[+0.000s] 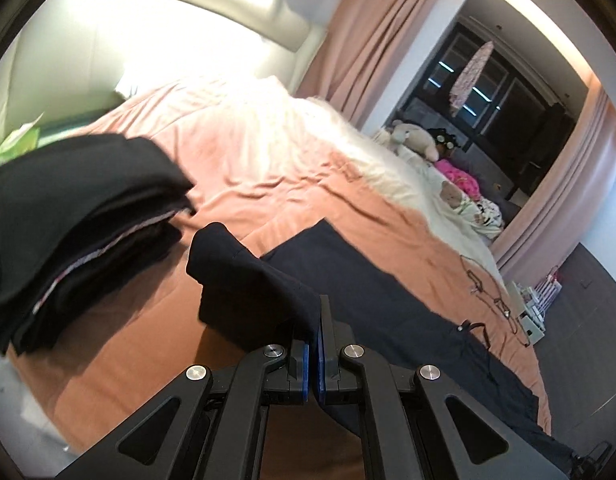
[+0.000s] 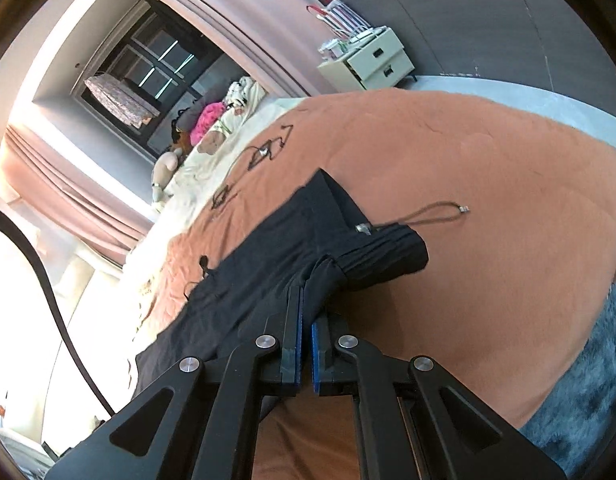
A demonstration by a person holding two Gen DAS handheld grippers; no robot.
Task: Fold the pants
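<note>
Left tool (image 1: pixel 313 320) and right tool (image 2: pixel 307 308) both clamped on dark navy fabric pants (image 1: pixel 392 292), orange-brown bed cover (image 1: pixel 248 168) beneath, folded black clothes stack (image 1: pixel 80 216) at left of frame

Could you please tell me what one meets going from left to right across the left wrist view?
Green item → stack of folded dark clothes → dark pants clamped in the left hand-held gripper → stuffed toys → bedside cabinet.

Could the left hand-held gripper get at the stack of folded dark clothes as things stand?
Probably not yet: the left hand-held gripper is shut on the pants. The stack of folded clothes lies close beside it, nothing between.
</note>
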